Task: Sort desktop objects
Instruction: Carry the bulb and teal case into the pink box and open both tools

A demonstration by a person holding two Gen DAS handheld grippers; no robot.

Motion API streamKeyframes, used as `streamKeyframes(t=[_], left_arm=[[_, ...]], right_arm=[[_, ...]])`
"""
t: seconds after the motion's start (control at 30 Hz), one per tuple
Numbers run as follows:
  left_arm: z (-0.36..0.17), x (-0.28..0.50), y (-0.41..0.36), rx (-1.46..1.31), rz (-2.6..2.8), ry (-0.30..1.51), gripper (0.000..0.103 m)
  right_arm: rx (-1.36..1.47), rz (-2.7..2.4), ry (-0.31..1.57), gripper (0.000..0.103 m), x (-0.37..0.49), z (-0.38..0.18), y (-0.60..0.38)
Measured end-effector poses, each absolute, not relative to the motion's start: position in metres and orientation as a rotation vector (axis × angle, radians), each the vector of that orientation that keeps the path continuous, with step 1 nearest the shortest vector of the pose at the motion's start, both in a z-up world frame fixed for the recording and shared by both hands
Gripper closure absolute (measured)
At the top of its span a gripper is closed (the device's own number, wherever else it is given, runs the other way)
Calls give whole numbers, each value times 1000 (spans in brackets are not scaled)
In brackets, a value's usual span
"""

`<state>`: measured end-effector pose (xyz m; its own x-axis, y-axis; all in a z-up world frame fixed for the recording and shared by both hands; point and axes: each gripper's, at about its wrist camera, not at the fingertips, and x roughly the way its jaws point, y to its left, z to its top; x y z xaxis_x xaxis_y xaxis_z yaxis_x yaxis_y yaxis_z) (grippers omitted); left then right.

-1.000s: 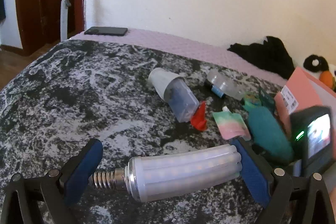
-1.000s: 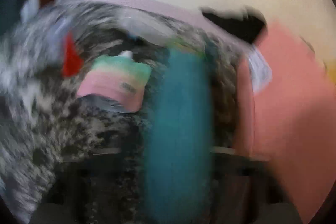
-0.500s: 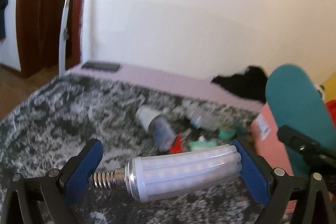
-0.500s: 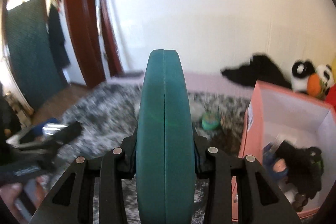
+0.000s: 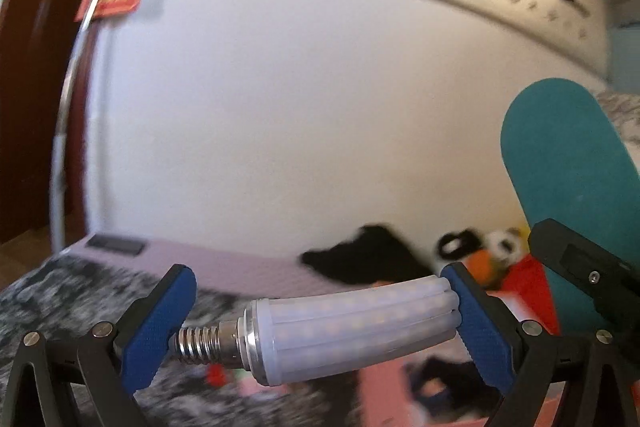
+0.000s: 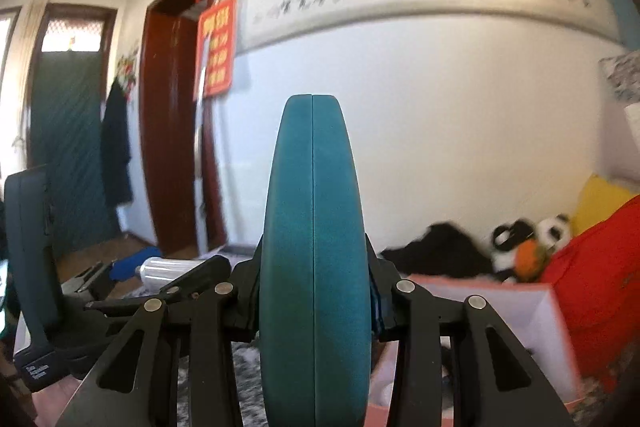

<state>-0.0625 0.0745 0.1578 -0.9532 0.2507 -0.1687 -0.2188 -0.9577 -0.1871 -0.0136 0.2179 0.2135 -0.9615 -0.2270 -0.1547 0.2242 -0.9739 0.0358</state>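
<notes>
My left gripper (image 5: 320,319) is shut on a white LED corn bulb (image 5: 352,327), held lengthwise between the blue pads, screw base to the left. My right gripper (image 6: 316,303) is shut on a teal oval case (image 6: 316,247), held upright and edge-on. The case also shows at the right of the left wrist view (image 5: 560,163). Both grippers are raised well above the mottled black-and-white tabletop (image 5: 60,291). A pink open box (image 6: 532,315) sits below right of the case; it shows blurred under the bulb in the left wrist view (image 5: 400,387).
A black cloth (image 6: 440,251), a panda plush (image 6: 532,239) and a red cushion (image 6: 600,267) lie behind the box. A black phone (image 5: 116,245) lies on the pink far strip. The left gripper's body (image 6: 120,291) is close on the right gripper's left.
Both grippers have risen and tilted up, so the wall fills the views. The right gripper has lifted the teal case off the table. The bulb stays gripped in the left.
</notes>
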Motion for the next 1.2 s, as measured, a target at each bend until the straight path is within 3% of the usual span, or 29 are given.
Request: streamKeyframes(t=[0.33, 0.5, 0.6, 0.63, 0.67, 0.73, 0.93, 1.2], left_arm=[[168, -87, 192, -241, 2701, -115, 3], [144, -133, 224, -452, 2611, -152, 3], [125, -165, 234, -612, 2531, -200, 1], [118, -175, 237, -664, 2503, -216, 1], [114, -181, 237, -696, 2490, -233, 1], [109, -184, 230, -723, 2491, -266, 1], [118, -169, 194, -696, 2580, -268, 1], [96, -155, 90, -829, 2804, -283, 1]], right_arm=[[126, -3196, -102, 62, 18, 229, 327], [253, -3257, -244, 62, -20, 202, 388], [476, -3195, -259, 61, -67, 177, 408], [543, -3187, -255, 56, -81, 170, 413], [594, -3214, -229, 29, -90, 164, 415], [585, -3294, -195, 0, -94, 156, 418], [404, -3222, -333, 0, -76, 172, 416], [388, -3119, -219, 0, -85, 186, 351]])
